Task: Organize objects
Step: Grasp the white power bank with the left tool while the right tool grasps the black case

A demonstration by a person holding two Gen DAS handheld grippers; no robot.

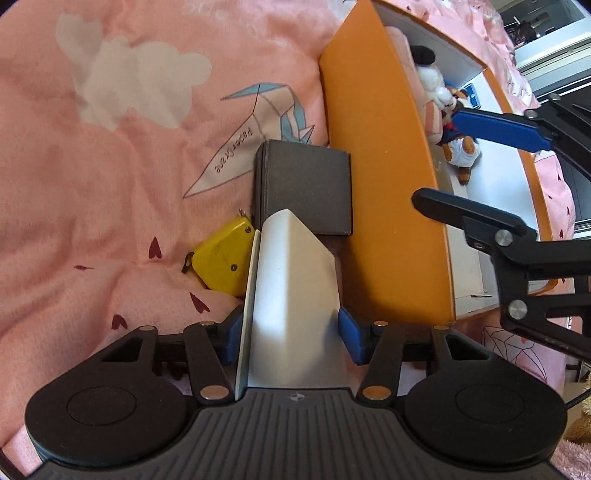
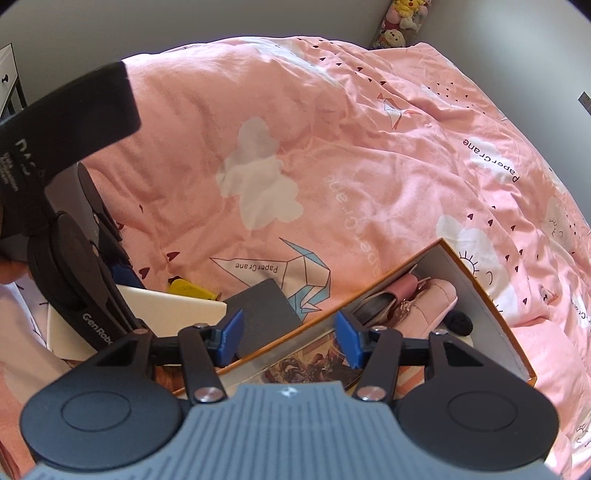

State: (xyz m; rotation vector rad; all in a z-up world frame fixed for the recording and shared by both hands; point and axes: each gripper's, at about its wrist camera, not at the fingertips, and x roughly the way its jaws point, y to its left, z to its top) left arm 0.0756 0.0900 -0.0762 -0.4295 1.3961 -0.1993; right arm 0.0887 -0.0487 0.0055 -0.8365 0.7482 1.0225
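Note:
My left gripper (image 1: 291,332) is shut on a white box (image 1: 291,288), held just left of an orange storage box (image 1: 388,192) on the pink bed. A dark grey notebook (image 1: 306,184) and a yellow tape measure (image 1: 221,258) lie beyond the white box. My right gripper (image 2: 288,339) is open and empty, hovering over the orange box's near wall (image 2: 295,332). It also shows in the left wrist view (image 1: 461,162) above the box. Inside the orange box lie plush toys (image 1: 454,122), a pink pouch (image 2: 424,299) and a printed card (image 2: 314,365).
The pink duvet (image 2: 332,147) with crane and cloud prints covers the whole bed. Plush toys (image 2: 402,22) stand in the far corner by the wall. A white drawer unit (image 2: 7,77) is at the far left.

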